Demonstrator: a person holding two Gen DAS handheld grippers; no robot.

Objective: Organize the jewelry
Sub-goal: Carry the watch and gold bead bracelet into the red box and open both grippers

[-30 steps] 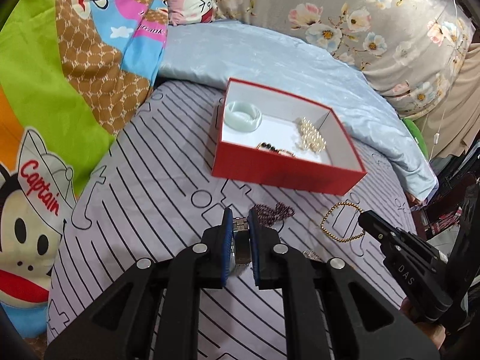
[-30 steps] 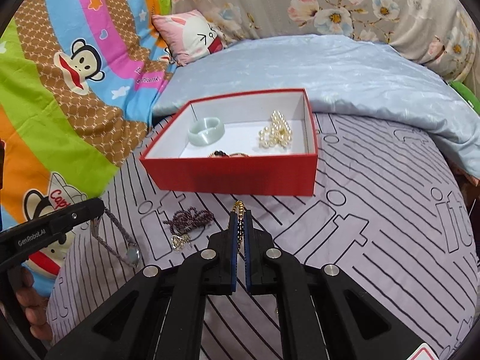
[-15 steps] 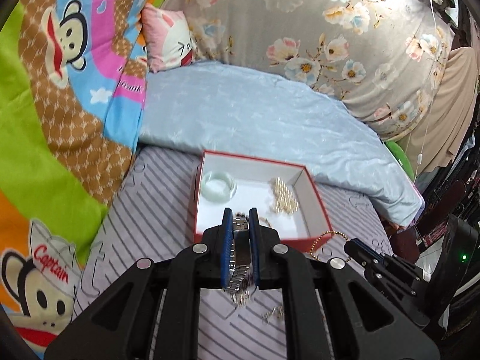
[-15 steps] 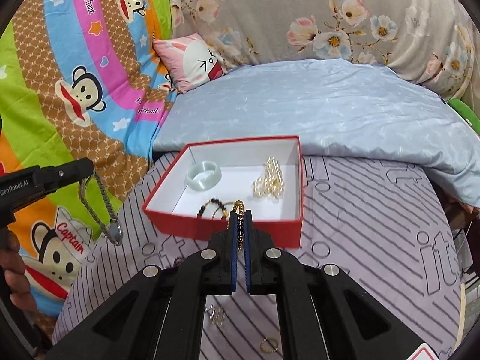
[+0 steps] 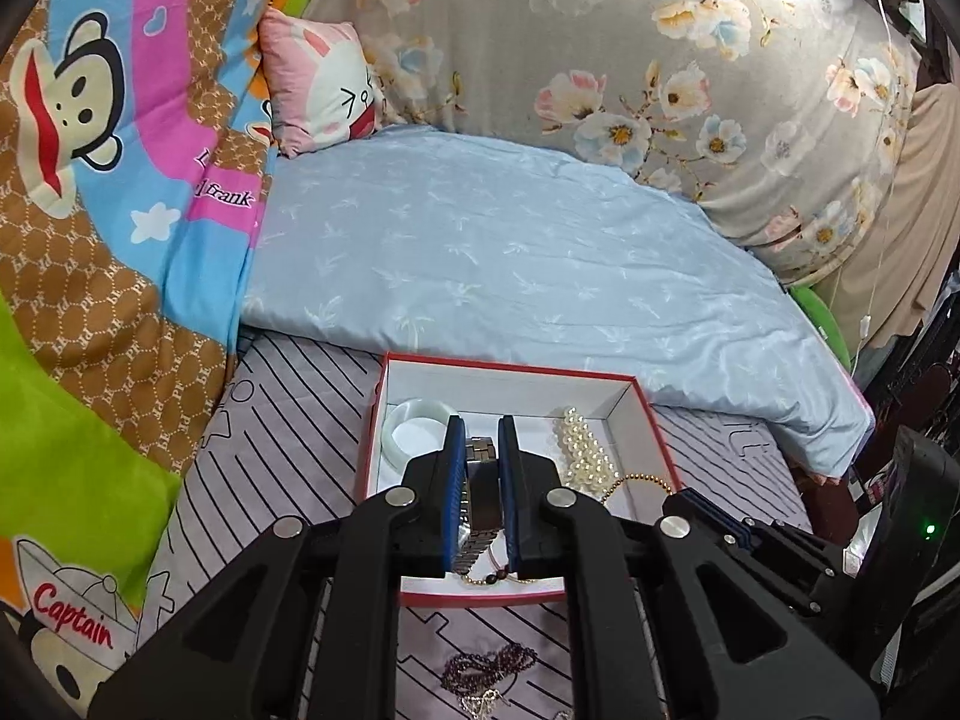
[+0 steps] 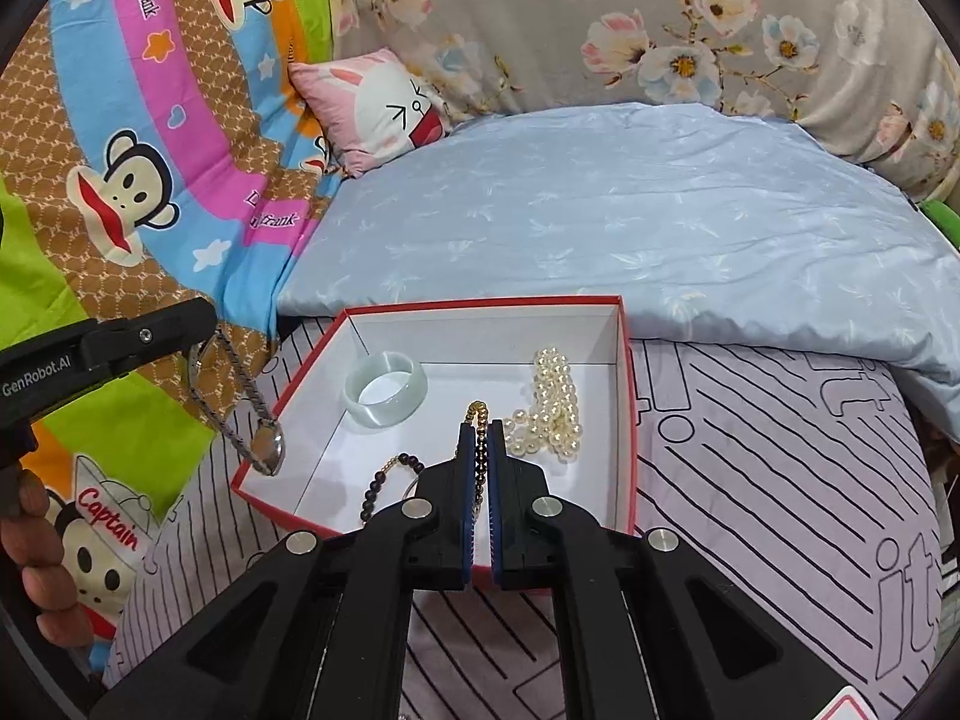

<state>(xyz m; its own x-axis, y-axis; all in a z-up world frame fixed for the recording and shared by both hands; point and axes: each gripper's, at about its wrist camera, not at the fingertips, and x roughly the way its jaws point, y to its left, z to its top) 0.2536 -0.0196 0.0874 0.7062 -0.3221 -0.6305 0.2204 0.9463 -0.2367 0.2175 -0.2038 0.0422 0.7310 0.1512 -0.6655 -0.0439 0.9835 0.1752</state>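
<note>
A red box [image 5: 654, 420] [image 6: 627, 396] with a white inside sits on the striped bed cover. It holds a pale green bangle [image 5: 414, 429] [image 6: 387, 387], a pearl strand [image 5: 585, 450] [image 6: 552, 405] and a dark bead bracelet [image 6: 384, 480]. My left gripper [image 5: 481, 438] is shut on a silver metal watch [image 5: 483, 498] above the box; the watch hangs from it in the right wrist view [image 6: 240, 405]. My right gripper [image 6: 479, 426] is shut on a gold bead bracelet [image 6: 479, 450] over the box's front part; the bracelet also shows in the left wrist view [image 5: 645, 477].
A dark purple bead necklace [image 5: 486, 675] lies on the striped cover [image 6: 780, 450] in front of the box. A light blue quilt [image 6: 630, 210] lies behind the box. Cartoon bedding [image 6: 120, 180] rises at left, a pink pillow [image 6: 372, 102] at back.
Both grippers have lifted their pieces off the cover and moved forward over the red box. The watch and gold bracelet now hang above the box's inside.
</note>
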